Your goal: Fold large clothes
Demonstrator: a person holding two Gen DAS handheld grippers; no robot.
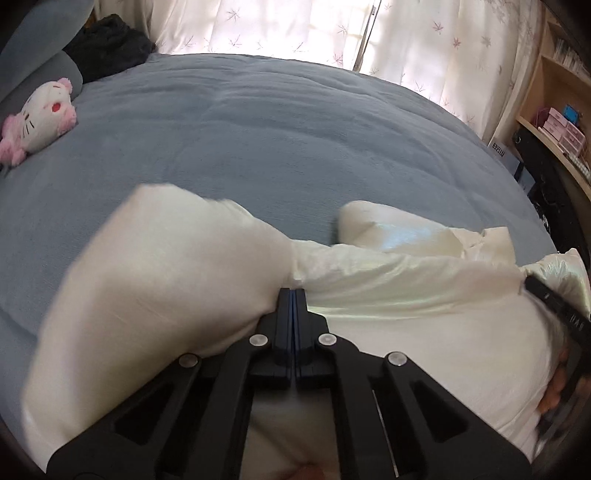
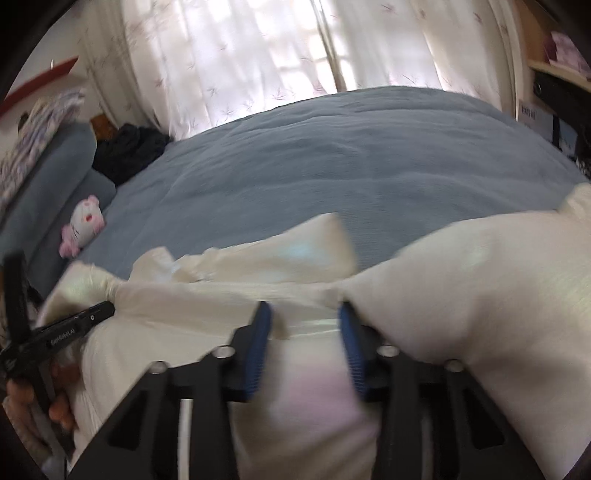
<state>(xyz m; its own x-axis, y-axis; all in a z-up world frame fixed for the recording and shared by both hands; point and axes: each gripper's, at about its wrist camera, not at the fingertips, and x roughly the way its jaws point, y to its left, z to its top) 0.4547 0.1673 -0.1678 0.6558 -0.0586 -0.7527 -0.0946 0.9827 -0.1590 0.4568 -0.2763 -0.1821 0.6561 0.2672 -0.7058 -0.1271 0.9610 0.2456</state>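
A large white garment hangs bunched over the blue-grey bed, held up along its top edge. My left gripper is shut on a gathered fold of it, with the pads pressed together on the cloth. In the right wrist view the same garment fills the foreground, and my right gripper has a thick bunch of the cloth pinched between its blue pads. The left gripper shows at the left edge there, and the right gripper at the right edge of the left view. A hand holds each.
A pink and white plush toy lies at the bed's left side by the grey pillows. Beyond it is a dark heap of clothes. White patterned curtains hang behind the bed. A wooden shelf with boxes stands at the right.
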